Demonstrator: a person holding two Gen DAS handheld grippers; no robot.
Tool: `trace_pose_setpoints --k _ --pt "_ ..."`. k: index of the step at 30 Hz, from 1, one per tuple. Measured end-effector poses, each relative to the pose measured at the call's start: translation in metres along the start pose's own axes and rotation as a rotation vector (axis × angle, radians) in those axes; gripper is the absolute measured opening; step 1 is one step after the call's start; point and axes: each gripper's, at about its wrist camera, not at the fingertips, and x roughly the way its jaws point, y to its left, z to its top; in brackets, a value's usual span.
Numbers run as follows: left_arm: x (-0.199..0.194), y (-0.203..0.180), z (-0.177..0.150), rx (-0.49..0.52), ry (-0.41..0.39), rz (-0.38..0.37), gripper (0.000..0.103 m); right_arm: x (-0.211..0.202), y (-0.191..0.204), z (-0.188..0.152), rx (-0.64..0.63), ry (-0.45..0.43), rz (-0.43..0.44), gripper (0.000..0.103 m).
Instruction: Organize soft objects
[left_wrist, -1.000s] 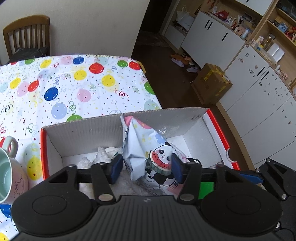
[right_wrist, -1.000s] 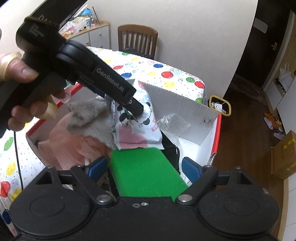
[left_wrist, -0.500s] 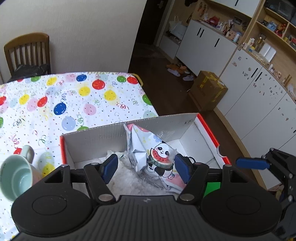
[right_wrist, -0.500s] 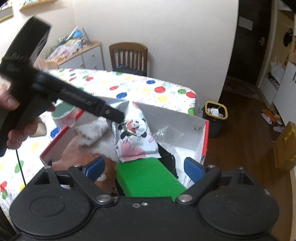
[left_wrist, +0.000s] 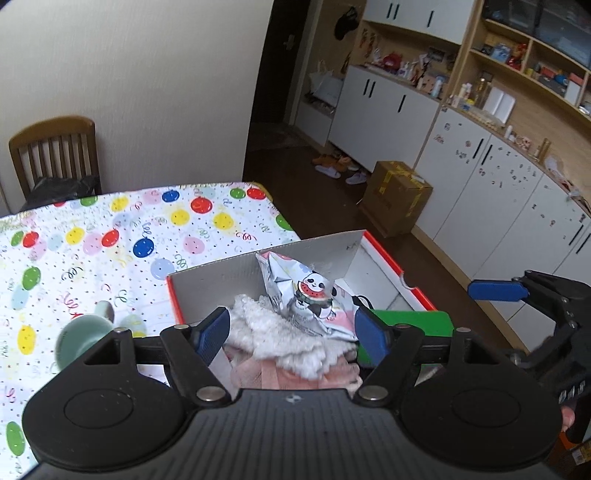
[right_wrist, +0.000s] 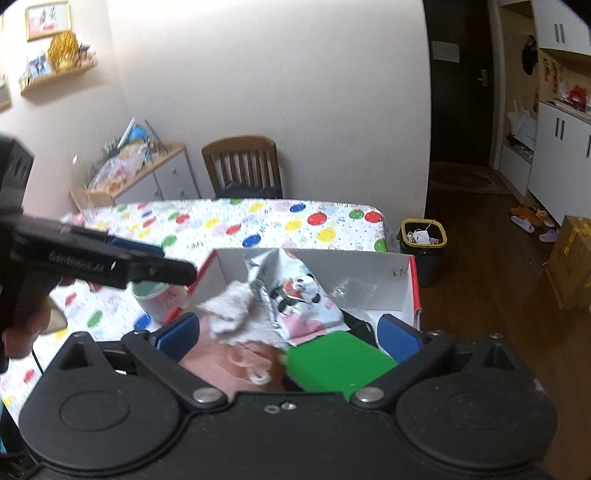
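A red-edged white box (left_wrist: 207, 280) (right_wrist: 369, 266) stands on the table and holds soft things: a panda-print pouch (left_wrist: 306, 295) (right_wrist: 299, 295), a white fluffy cloth (left_wrist: 269, 332) (right_wrist: 232, 306), a pink fabric (left_wrist: 295, 376) (right_wrist: 229, 365) and a green sponge block (left_wrist: 410, 321) (right_wrist: 336, 358). My left gripper (left_wrist: 291, 332) is open and empty, raised above the box. My right gripper (right_wrist: 288, 336) is open and empty, also above the box. Each gripper shows in the other's view.
A table with a balloon-print cloth (left_wrist: 110, 236) carries a pale green mug (left_wrist: 81, 332) left of the box. A wooden chair (right_wrist: 242, 166) stands at the far end. A bin (right_wrist: 423, 236), a cardboard carton (left_wrist: 397, 195) and white cabinets (left_wrist: 480, 184) stand on the floor side.
Both grippers have risen and pulled back from the box. The left gripper has let go of the panda pouch, which stays upright in the box.
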Motion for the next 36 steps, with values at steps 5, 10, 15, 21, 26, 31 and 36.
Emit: trace_pose_setpoints --k 5,10,15,21,26,31,36 --pt "-0.032 0.003 -0.012 0.032 -0.035 -0.008 0.078 -0.016 0.013 -0.003 0.055 -0.054 0.005 0.103" --pt "-0.061 0.004 -0.025 0.049 -0.075 -0.015 0.082 -0.031 0.028 -0.006 0.074 -0.097 0.003 0.103" --pt "-0.081 0.001 -0.038 0.082 -0.104 -0.004 0.086 -0.044 0.043 -0.010 0.090 -0.128 -0.004 0.103" --pt "-0.098 -0.001 -0.052 0.097 -0.136 -0.019 0.097 -0.055 0.058 -0.016 0.102 -0.143 -0.013 0.103" --pt "-0.110 -0.002 -0.062 0.092 -0.154 -0.019 0.099 -0.062 0.068 -0.022 0.116 -0.155 -0.019 0.103" --pt "-0.120 -0.004 -0.070 0.084 -0.171 -0.012 0.100 -0.069 0.077 -0.029 0.118 -0.169 -0.028 0.103" --pt "-0.130 -0.004 -0.077 0.075 -0.198 -0.018 0.100 -0.072 0.084 -0.036 0.130 -0.181 -0.042 0.103"
